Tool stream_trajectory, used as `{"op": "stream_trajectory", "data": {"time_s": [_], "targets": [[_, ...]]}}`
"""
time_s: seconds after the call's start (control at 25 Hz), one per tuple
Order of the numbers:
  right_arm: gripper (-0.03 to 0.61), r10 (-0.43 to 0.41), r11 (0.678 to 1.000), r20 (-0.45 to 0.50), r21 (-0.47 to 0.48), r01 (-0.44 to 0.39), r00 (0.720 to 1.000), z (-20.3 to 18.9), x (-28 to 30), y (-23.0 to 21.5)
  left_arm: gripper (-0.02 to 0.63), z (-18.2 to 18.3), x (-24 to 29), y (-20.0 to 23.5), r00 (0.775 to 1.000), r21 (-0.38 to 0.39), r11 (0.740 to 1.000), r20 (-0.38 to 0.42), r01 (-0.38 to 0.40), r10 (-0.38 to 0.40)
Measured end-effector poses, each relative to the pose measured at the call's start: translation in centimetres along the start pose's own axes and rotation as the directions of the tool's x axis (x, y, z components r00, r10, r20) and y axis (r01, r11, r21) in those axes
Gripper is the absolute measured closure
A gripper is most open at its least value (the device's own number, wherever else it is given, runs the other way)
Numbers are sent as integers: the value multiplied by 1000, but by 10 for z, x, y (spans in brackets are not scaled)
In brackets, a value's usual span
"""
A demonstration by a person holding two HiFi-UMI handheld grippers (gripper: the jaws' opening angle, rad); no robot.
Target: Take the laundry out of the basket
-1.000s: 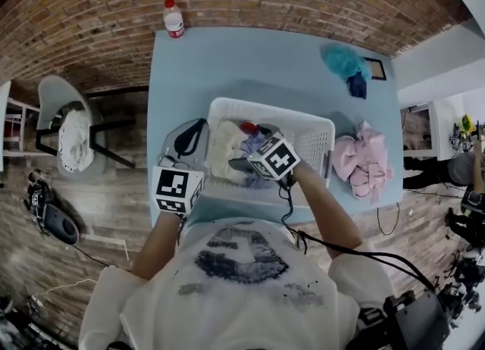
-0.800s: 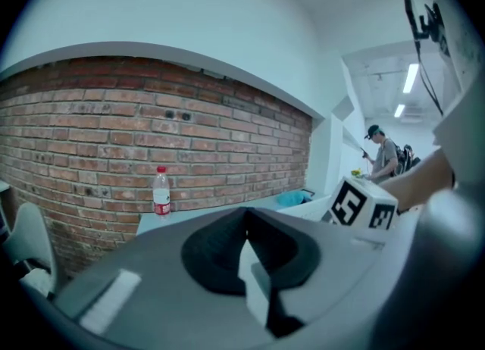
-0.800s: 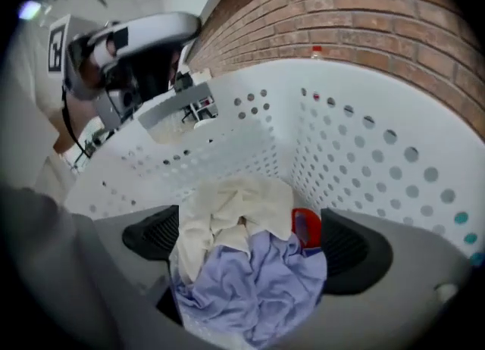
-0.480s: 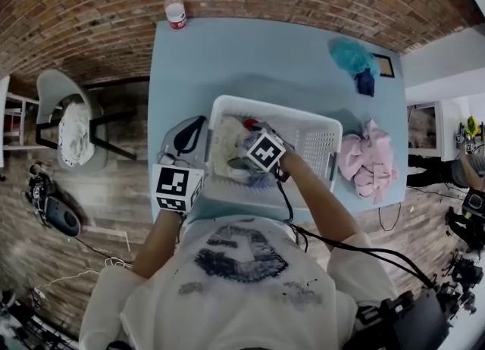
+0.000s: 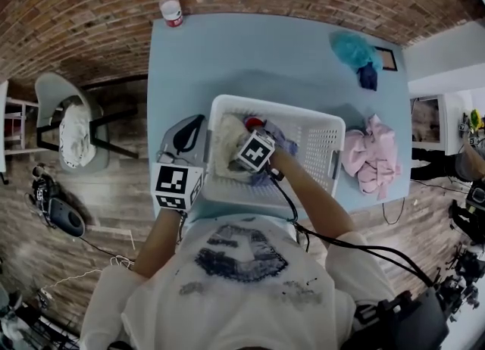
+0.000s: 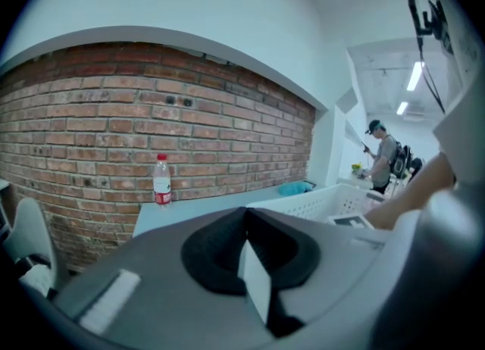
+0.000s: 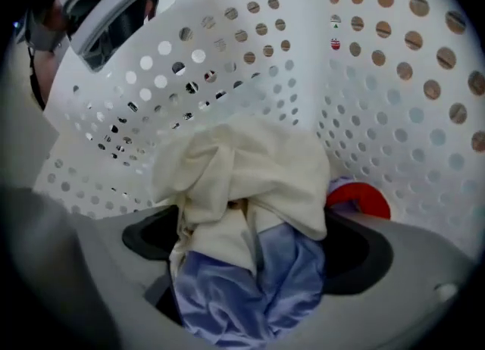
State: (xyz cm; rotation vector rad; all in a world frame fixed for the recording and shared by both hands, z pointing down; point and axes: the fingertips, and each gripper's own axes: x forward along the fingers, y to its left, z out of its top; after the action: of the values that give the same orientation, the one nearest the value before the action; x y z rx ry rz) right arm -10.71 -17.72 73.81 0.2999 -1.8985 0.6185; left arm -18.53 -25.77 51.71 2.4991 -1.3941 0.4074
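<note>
Right gripper [image 5: 235, 164] sits low in the basket [image 5: 282, 106], jaws pinched on a cream-and-lilac bunch of laundry [image 7: 242, 212] so we can lift it out; left gripper [image 6: 254, 284] hangs closed, empty, outside the basket.

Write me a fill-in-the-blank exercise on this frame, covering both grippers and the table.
The right gripper, lavender cloth and cream cloth between its jaws, is ____ the laundry basket.
The left gripper's jaws are ____, nothing between them.
The bottle on the table has a ____ cap.
Beside the basket lies a ____ garment.
Missing: inside; shut; red; pink.
</note>
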Motion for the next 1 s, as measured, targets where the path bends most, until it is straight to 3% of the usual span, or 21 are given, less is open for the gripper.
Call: {"op": "stream_trajectory", "data": {"time_s": [0.44, 0.8, 1.0], "targets": [[6, -60, 990, 2, -125, 60, 998, -1, 16, 3, 623, -1, 2, 11, 1000, -19, 1000, 5, -9, 9], [345, 20, 987, -14, -156, -22, 1000, -2, 5, 16, 623, 0, -1, 10, 1000, -20, 1000, 14, -12, 13], [405, 28, 996, -32, -87, -31, 999, -12, -1, 12, 623, 3, -5, 9, 1000, -21, 1000, 22, -19, 19]]}}
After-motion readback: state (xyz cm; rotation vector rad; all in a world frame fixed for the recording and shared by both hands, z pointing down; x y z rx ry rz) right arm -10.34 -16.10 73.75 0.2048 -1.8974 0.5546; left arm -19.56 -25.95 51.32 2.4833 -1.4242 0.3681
